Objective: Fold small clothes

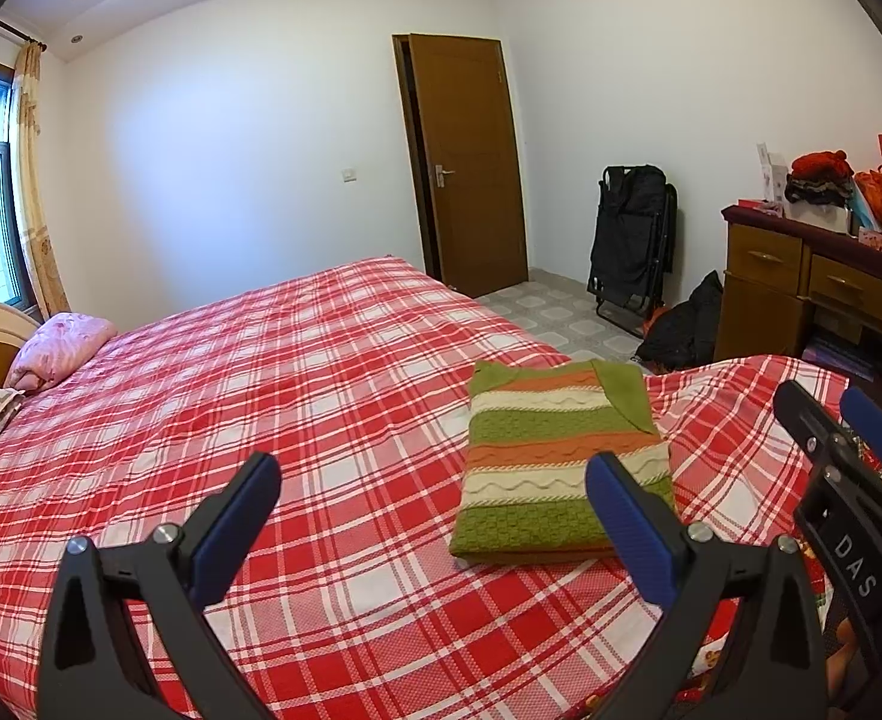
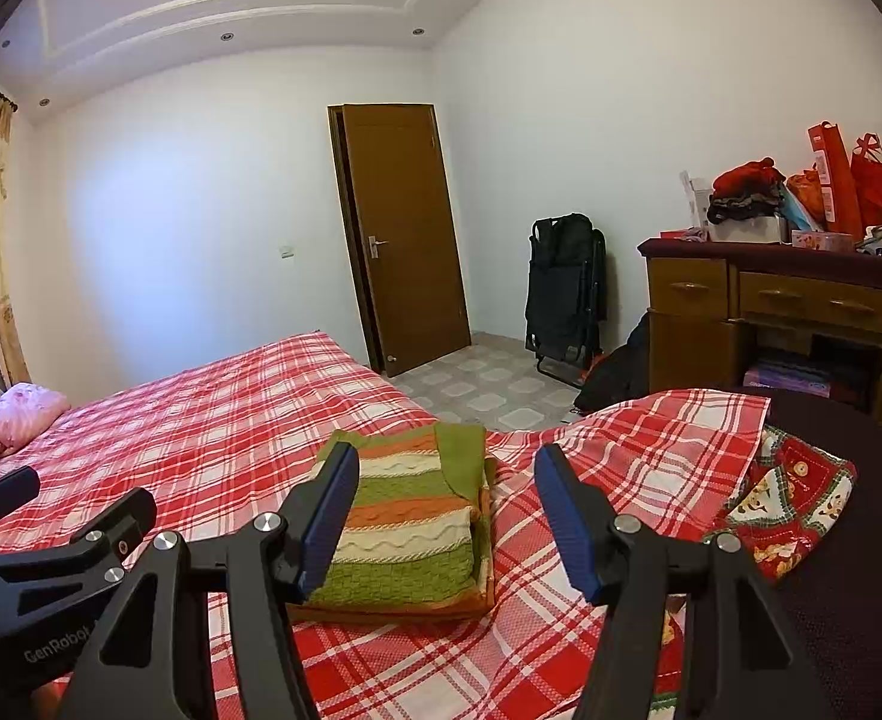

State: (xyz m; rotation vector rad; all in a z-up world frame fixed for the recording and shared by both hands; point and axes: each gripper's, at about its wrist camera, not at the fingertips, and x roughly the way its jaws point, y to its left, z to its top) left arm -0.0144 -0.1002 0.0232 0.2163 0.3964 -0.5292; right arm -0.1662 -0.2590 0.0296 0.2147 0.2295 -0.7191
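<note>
Both grippers are spread wide and holding nothing: left gripper (image 1: 432, 492) and right gripper (image 2: 447, 504) hover just above the bed (image 1: 321, 360), side by side. The folded striped sweater (image 1: 561, 462) lies flat near the bed's edge, long axis pointing away toward the door (image 1: 471, 162).

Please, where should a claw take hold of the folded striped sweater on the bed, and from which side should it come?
Probably the sweater's near edge, from the camera side. That edge shows stacked folded layers, so pinching it should keep the fold together. The right claw is open, nearly lined up with it and nearer than the open left claw. The sweater lies flat on the bed, so come in low.
</note>
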